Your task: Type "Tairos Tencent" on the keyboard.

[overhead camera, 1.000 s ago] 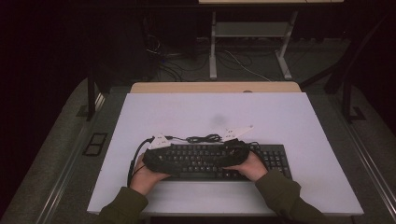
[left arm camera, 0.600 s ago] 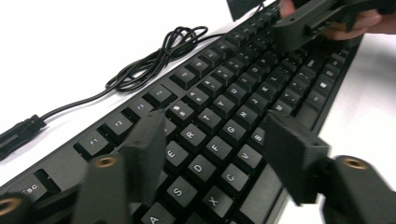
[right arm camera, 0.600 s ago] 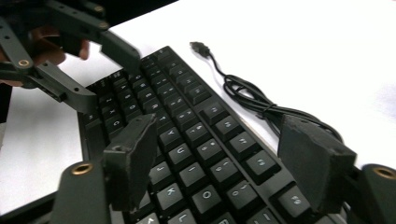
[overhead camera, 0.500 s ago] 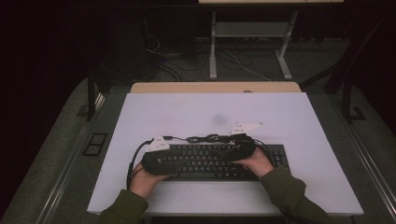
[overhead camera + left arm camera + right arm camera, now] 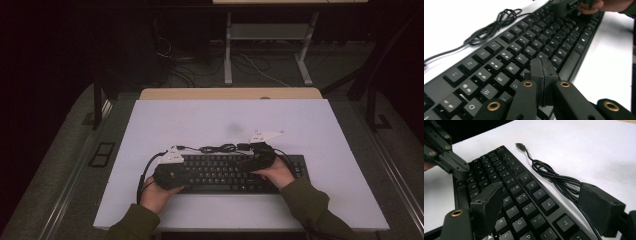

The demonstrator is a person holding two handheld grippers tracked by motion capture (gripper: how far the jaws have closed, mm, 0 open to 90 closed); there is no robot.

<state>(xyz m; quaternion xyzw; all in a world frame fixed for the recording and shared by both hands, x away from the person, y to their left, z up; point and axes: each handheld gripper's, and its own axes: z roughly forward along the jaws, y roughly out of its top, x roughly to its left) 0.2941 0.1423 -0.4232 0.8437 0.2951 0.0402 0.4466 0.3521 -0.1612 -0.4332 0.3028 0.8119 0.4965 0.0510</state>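
Observation:
A black keyboard (image 5: 235,172) lies flat near the front of the white table, its bundled cable (image 5: 220,148) resting just behind it. My left gripper (image 5: 541,67) hovers low over the letter keys (image 5: 524,50) at the keyboard's left end. Its jaws have just closed and are now shut pad to pad with nothing between them. My right gripper (image 5: 542,195) is over the right half of the keyboard (image 5: 519,192). Its jaws have just been opening and stand wide apart above the keys, gripping nothing. The cable's plug (image 5: 520,145) lies loose on the table.
The white tabletop (image 5: 225,120) stretches bare behind the keyboard to a wooden strip (image 5: 230,93) at its far edge. Beyond that a metal frame (image 5: 270,32) and loose wires sit on the dark floor. A black plate (image 5: 101,153) lies on the floor to the left.
The right hand has shifted slightly over the keyboard's right half. The left hand and the keyboard have stayed where they were.

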